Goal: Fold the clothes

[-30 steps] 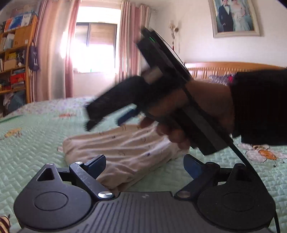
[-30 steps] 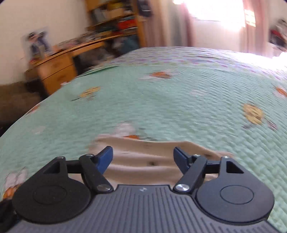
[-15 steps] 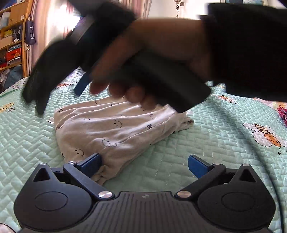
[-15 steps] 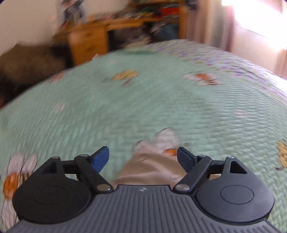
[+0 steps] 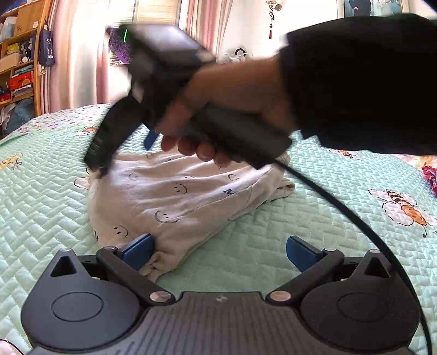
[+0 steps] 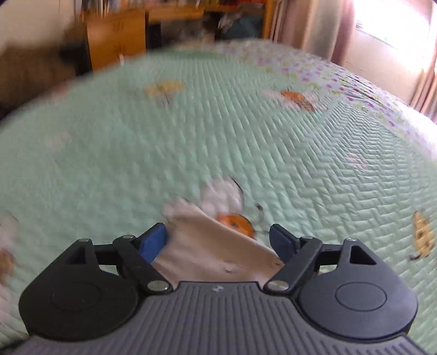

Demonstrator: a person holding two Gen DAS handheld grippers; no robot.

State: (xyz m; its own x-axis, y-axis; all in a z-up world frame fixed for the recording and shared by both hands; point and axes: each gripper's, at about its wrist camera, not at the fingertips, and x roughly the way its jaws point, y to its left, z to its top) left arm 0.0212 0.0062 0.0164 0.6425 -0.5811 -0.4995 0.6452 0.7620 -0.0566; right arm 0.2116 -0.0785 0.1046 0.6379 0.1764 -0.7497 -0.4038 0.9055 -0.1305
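Observation:
A folded cream garment with smiley faces (image 5: 180, 202) lies on the green quilted bed (image 5: 314, 232). My left gripper (image 5: 218, 252) is open at its near edge; the left blue pad (image 5: 138, 250) touches the cloth. My right gripper (image 6: 218, 240) is open, low over the garment's far corner (image 6: 207, 245). In the left wrist view the right gripper (image 5: 123, 142), blurred in a hand with a dark sleeve, points down at the garment's far left end.
A black cable (image 5: 355, 218) runs from the right gripper across the bed. A wooden desk (image 6: 117, 35) and shelves (image 5: 16, 54) stand past the bed's far side. Curtains and a bright window (image 5: 153, 16) are behind. The right wrist view is motion-blurred.
The right gripper has swung down from above the garment to its far left end. The left gripper has stayed at the near edge, open.

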